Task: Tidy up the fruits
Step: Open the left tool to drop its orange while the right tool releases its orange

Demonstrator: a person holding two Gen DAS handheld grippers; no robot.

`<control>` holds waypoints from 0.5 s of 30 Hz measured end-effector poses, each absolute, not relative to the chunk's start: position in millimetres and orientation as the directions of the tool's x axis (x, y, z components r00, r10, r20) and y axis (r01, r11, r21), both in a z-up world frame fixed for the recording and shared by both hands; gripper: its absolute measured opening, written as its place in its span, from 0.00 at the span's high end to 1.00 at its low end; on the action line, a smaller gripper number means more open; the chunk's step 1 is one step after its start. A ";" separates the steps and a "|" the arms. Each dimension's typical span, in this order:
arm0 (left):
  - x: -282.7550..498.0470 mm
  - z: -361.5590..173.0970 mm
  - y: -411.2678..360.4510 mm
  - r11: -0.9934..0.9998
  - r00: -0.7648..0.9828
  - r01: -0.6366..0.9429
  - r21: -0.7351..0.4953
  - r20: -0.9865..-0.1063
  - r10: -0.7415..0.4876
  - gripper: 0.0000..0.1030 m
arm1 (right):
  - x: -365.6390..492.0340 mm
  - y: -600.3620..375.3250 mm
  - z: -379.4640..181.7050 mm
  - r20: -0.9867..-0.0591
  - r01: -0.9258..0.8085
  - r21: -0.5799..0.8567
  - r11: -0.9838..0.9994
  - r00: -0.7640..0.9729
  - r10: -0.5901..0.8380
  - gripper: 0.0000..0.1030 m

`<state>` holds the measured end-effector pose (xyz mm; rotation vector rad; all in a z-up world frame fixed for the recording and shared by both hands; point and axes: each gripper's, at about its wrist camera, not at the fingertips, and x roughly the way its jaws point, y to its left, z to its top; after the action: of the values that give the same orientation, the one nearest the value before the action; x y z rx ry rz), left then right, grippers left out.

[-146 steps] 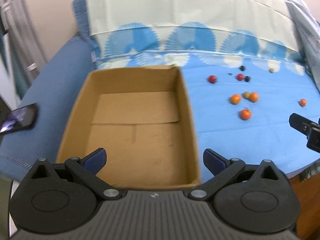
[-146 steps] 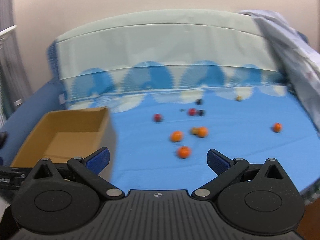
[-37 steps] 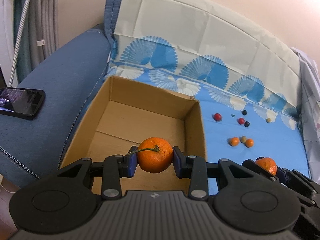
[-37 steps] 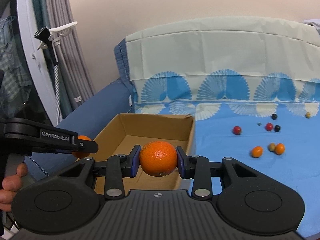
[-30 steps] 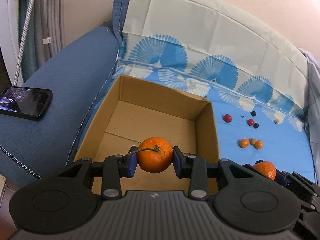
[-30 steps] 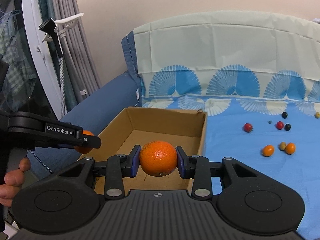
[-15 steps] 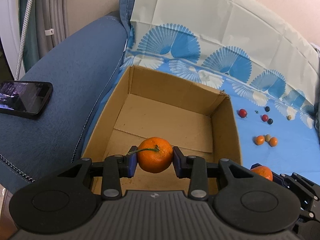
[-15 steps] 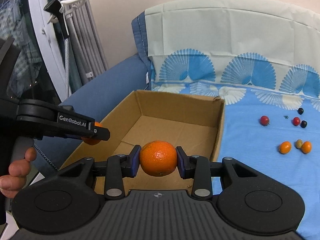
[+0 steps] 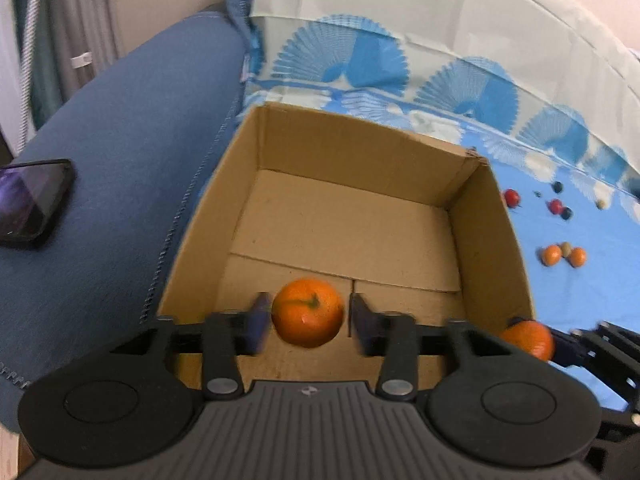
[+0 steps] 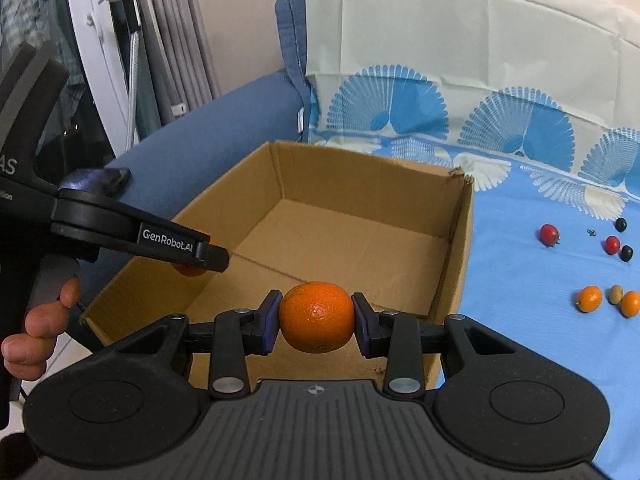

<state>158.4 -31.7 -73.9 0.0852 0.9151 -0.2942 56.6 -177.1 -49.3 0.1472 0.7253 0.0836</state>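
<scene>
Blue sheet (image 9: 592, 292): left hand-held gripper (image 9: 306, 322) jaws just opened, stemmed mandarin (image 9: 308, 312) loose between them, dropping into cardboard box (image 9: 360, 152); right hand-held gripper (image 10: 316, 322) clamps second mandarin (image 10: 316, 316), next in.

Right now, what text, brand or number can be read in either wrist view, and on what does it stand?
"GenRobot.AI": white print on the left gripper finger, right wrist view.
"AS": end of a cut-off word on the left gripper's handle, frame edge.
Small print below it: cut off, unreadable.
Phone screen: blurred, nothing legible.
</scene>
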 end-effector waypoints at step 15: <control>107.2 -45.9 -15.4 0.970 0.616 0.242 -0.028 -0.768 -0.176 0.00 | 18.9 -184.8 -24.6 -0.661 0.055 0.174 0.983 0.746 0.075 0.06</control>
<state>107.2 -15.4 -45.9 0.0808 0.8749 -0.2415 18.9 -184.8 -24.6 0.1869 0.7291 0.0114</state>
